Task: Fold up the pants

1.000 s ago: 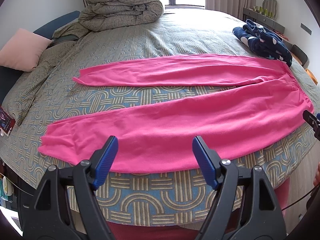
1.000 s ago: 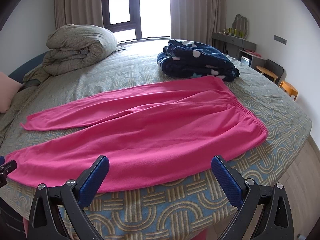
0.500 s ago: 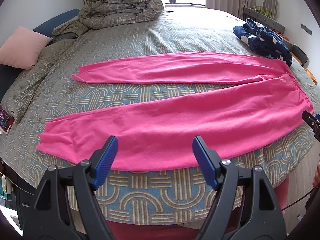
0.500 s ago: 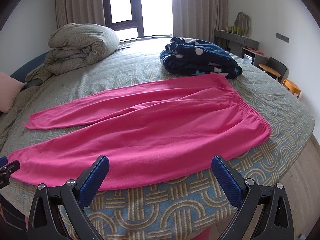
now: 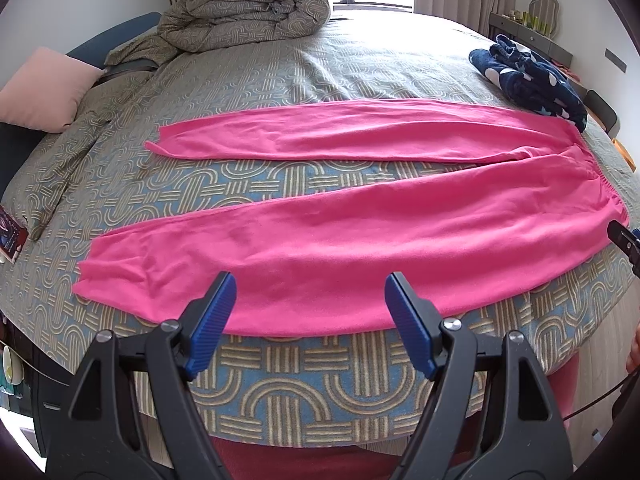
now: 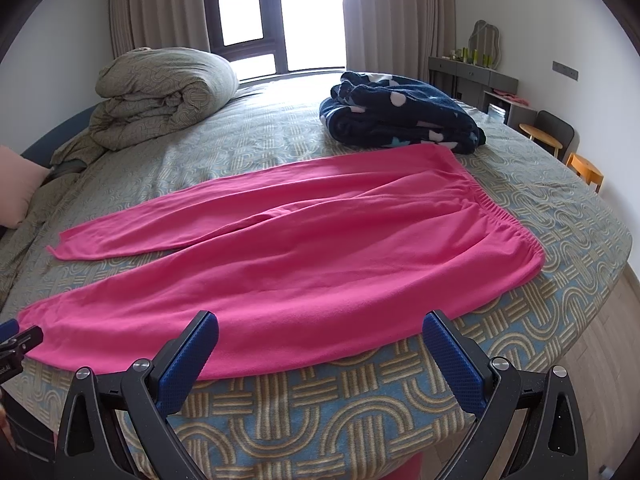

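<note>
In the left wrist view, our left gripper (image 5: 308,312) hangs with jaws wide apart and nothing between them, just short of the near edge of the bed (image 5: 280,384). The pants (image 5: 360,248) lie flat on the bedspread straight ahead, their long axis running across our line of reach: cuffs to the left, waistband to the right, the two legs splayed with a wedge of bedspread showing between them. The near leg is the one just past the fingertips, and this claw sits closer to its cuff end. At the right rim we glimpse a dark tip that is probably the other gripper, though the fisheye edge is too cramped to be sure. In the right wrist view, our right gripper (image 6: 320,340) is likewise spread open and empty, hovering off the bed edge with the near leg's hem line just beyond it. From here the waistband (image 6: 500,216) lies ahead and to the right, so this hand is the nearer one for that end. A dark blanket (image 6: 400,120) sits just behind the waistband corner, seemingly touching it, and a rolled duvet (image 6: 160,100) rests well apart.
</note>
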The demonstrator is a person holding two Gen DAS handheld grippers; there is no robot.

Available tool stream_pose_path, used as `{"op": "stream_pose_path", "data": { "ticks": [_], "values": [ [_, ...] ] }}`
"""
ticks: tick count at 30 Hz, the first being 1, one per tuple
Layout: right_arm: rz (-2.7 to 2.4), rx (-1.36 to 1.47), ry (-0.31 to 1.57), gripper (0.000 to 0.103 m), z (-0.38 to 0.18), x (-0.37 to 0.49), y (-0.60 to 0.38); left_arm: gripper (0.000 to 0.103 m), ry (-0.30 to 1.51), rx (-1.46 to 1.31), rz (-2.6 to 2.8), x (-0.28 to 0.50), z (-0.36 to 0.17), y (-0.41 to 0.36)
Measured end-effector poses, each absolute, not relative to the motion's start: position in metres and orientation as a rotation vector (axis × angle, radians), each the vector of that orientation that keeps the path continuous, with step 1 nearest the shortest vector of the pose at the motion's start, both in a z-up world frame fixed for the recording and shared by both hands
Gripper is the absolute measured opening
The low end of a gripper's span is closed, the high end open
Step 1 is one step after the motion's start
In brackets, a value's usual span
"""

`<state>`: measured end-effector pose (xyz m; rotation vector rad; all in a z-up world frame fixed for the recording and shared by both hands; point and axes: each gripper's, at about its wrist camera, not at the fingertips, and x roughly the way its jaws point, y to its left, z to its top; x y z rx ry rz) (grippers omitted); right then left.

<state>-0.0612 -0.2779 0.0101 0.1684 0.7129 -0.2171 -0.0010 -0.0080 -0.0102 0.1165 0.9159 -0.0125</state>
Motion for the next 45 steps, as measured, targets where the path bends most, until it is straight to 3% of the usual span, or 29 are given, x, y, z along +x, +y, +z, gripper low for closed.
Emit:
{"op": "stream_pose_path", "data": {
  "ticks": [14,16,19,21,23,33,45],
  "values": [
    [-0.222,0.190,0.742,0.103,0.004,-0.064,-0.287,0.077,0.958,0.077,0.024,-0.005,-0.020,0.020],
    [-0.229,0.220,0.741,0.099,0.004,-0.070,-0.299,0.077,0.975,0.034,0.037,-0.009,-0.025,0.037],
    [-0.235,0.309,0.765,0.078,-0.001,-0.082,-0.329,0.077,1.024,-0.042,0.031,-0.012,-0.035,0.062],
    [-0.237,0.383,0.821,0.052,-0.010,-0.084,-0.350,0.075,1.044,-0.087,0.019,-0.015,-0.041,0.074],
    [-0.229,0.483,0.866,0.043,-0.022,-0.085,-0.370,0.061,1.065,-0.142,-0.001,-0.015,-0.045,0.085],
    [-0.193,0.948,0.820,0.044,-0.050,-0.080,-0.434,0.060,1.084,-0.416,0.015,-0.004,-0.051,0.129],
    [-0.211,0.987,0.796,0.044,-0.058,-0.070,-0.446,0.060,1.109,-0.577,0.123,0.023,-0.074,0.169]
  ]
}}
